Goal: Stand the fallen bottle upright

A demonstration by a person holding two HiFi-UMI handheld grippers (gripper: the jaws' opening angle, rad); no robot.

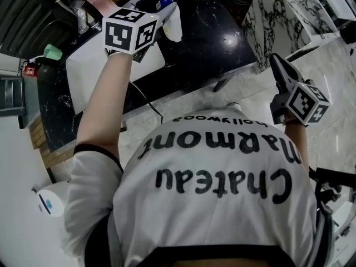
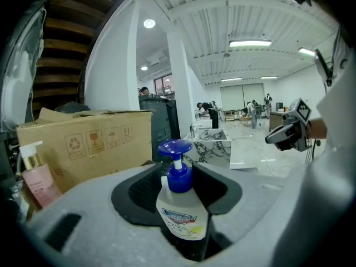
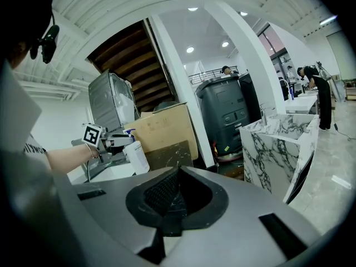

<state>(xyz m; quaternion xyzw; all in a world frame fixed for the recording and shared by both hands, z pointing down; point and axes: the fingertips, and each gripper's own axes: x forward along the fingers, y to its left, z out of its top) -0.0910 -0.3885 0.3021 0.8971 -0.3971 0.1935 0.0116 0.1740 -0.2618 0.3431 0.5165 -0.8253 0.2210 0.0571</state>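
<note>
A white pump bottle (image 2: 181, 216) with a blue pump head stands upright between the jaws of my left gripper (image 2: 179, 174). The jaws stand around its shoulders, with a thin dark gap on the left side, so they are open around it. In the right gripper view the same bottle (image 3: 136, 156) rests with its base at a white counter, with the left gripper (image 3: 119, 142) at its neck. From the head view the bottle (image 1: 173, 24) shows just beyond the left marker cube. My right gripper (image 3: 172, 177) is shut and empty, held off to the right (image 1: 276, 60).
A cardboard box (image 2: 83, 143) and a pink pump bottle (image 2: 36, 179) stand to the bottle's left. A marble-patterned counter (image 3: 278, 143) and a dark bin (image 3: 222, 115) are further back. The white counter (image 1: 105, 65) lies beside a black top (image 1: 211, 32). People stand in the far hall.
</note>
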